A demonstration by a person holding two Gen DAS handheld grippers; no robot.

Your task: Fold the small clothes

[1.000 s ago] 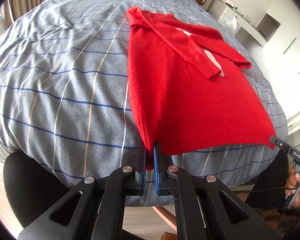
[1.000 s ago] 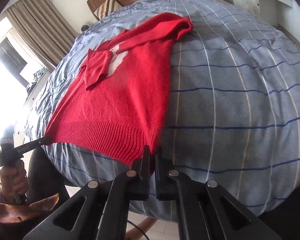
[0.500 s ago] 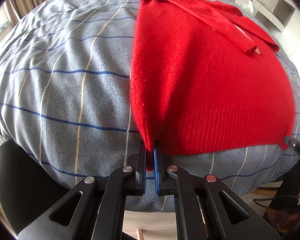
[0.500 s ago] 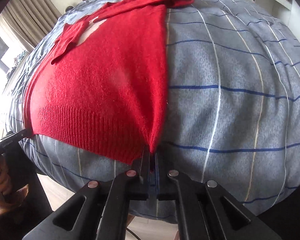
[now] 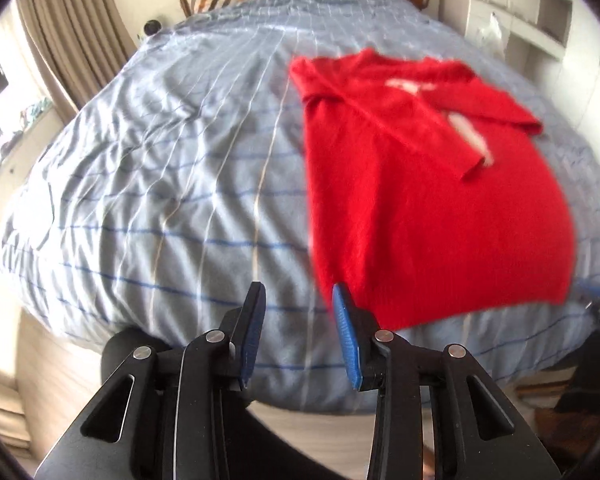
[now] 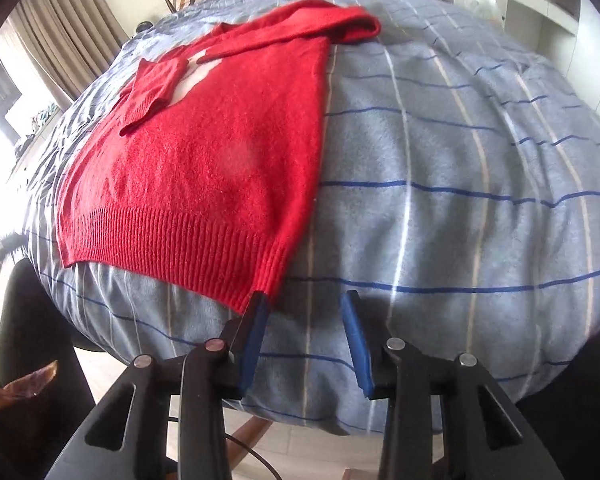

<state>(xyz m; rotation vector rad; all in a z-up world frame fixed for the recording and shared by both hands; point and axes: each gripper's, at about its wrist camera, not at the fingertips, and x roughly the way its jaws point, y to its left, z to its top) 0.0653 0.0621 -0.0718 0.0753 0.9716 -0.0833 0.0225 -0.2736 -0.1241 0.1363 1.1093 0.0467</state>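
Red knitted sweater (image 6: 204,168) lying flat on the blue checked bedspread (image 6: 460,200), both sleeves folded across its chest, ribbed hem toward the foot of the bed. Left gripper (image 5: 298,308): jaws have just been opening and now stand partly apart with only bedspread between them, the sweater's hem corner beside the right-hand pad. Right gripper (image 6: 302,312): jaws likewise just opened, nothing held; the opposite hem corner lies at the tip of its left-hand finger.
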